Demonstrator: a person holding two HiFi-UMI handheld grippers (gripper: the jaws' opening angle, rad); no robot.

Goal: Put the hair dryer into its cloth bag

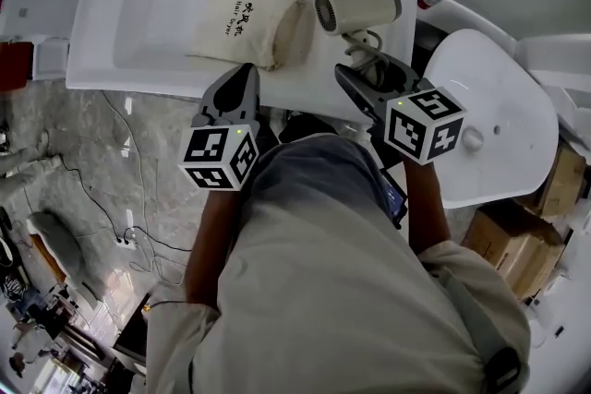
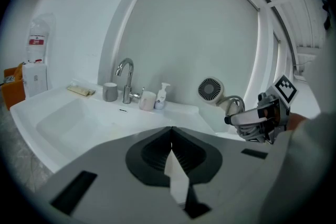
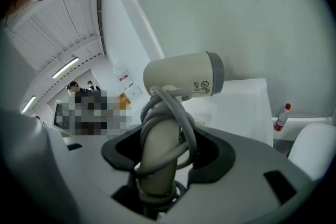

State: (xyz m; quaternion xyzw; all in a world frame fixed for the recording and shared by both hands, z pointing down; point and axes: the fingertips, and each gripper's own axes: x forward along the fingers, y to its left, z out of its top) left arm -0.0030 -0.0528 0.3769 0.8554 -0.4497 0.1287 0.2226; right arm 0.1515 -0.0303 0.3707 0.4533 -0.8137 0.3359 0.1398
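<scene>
So closest to the body, the right gripper [image 3: 163,165] is clamping down on the handle of the hair dryer [image 3: 181,78], with the cord looped round that handle and caught in the pinch too. The left gripper [image 2: 171,136] is doing nothing yet: its jaws are pressed together with nothing between them, and it's hanging over the near rim of the sink [image 1: 138,41]. A bit further out in the head view, the dryer is sitting in the air above the right end of the counter, with its grille end facing left toward the cloth bag [image 1: 245,21]. The bag is lying flat in the basin, just beside the dryer but not touching it. Way at the back, the faucet [image 2: 125,78] and a soap bottle [image 2: 161,96] are standing along the wall. I'm reading this as the carry-over step, dryer picked up and bag not opened. Next move, I'm guessing, the left one needs to open and pinch one lip of the bag's mouth so the dryer can slide in, though I can't tell which end the mouth is.
</scene>
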